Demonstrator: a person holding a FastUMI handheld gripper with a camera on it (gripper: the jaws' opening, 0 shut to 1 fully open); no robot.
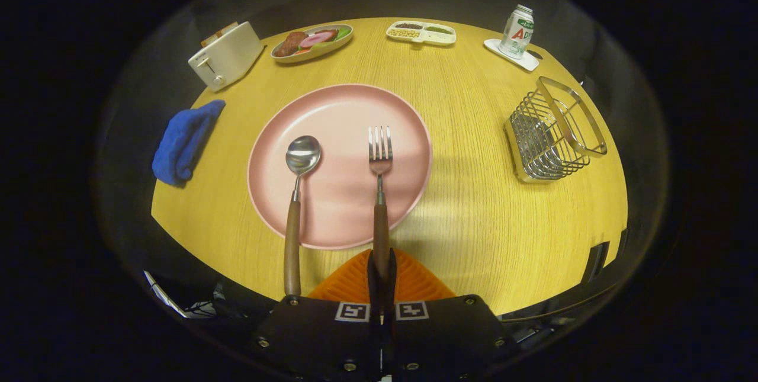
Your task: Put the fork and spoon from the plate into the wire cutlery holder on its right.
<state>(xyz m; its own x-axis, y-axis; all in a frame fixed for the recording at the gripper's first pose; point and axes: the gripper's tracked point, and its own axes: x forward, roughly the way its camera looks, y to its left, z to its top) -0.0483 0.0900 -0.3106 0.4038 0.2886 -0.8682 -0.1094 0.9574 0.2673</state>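
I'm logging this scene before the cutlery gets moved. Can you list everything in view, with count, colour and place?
Table: one, light wood, under everything.
Plate: one, pink, just ahead of the jaws.
Spoon: one, steel with wooden handle, on the plate's left half.
Fork: one, steel with wooden handle, right of the spoon; handle end between the jaws.
Wire cutlery holder: one, metal, right of the plate.
Cloth: one, blue, left of the plate.
Toaster: one, white, beyond the cloth.
Food dish: one, beyond the plate.
Divided tray: one, white, right of the food dish.
Can: one, white, on a coaster beyond the holder.
Gripper: one, jaws closed on the fork's handle.
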